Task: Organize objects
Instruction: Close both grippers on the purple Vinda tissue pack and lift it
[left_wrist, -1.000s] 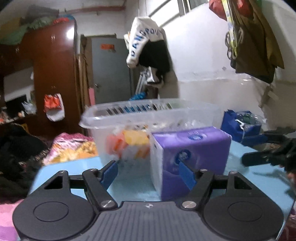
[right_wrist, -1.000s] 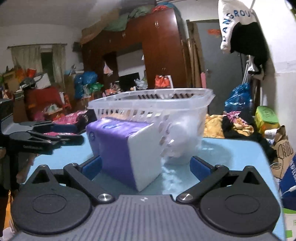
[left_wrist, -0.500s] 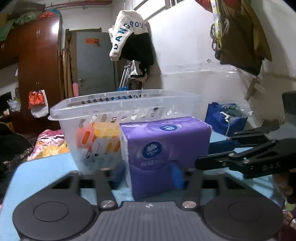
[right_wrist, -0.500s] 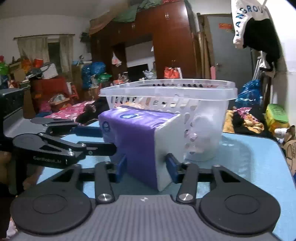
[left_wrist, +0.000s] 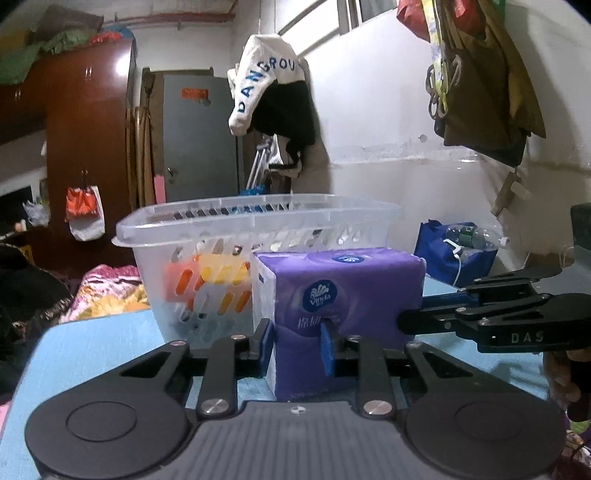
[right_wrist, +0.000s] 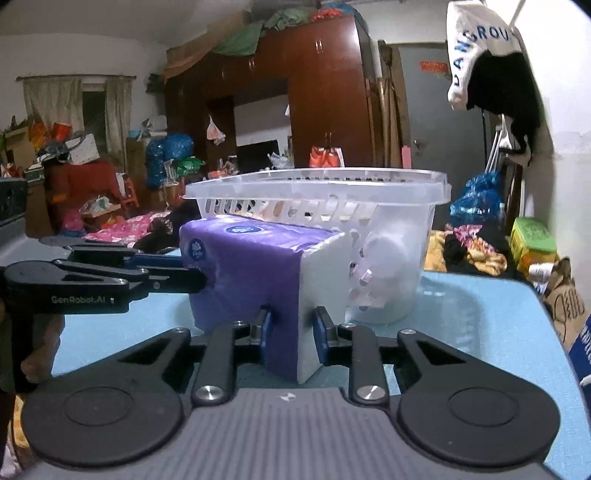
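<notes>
My left gripper (left_wrist: 296, 347) and right gripper (right_wrist: 291, 331) each pinch a near corner of the tissue pack (left_wrist: 343, 295), basket (left_wrist: 258, 229) directly behind.

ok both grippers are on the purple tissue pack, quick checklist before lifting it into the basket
1. Left gripper closed on the purple plastic-wrapped tissue pack: ok, its blue fingers dent the wrap.
2. Right gripper closed on the same pack: ok, it pinches the corner near the white end.
3. Pack lifted off the light blue table: not ok, it appears to sit on the surface.
4. Pack separate from the clear slotted plastic basket: cannot tell, it stands right against the wall.
5. Room inside the basket: cannot tell, orange and yellow items show through the slots.
</notes>
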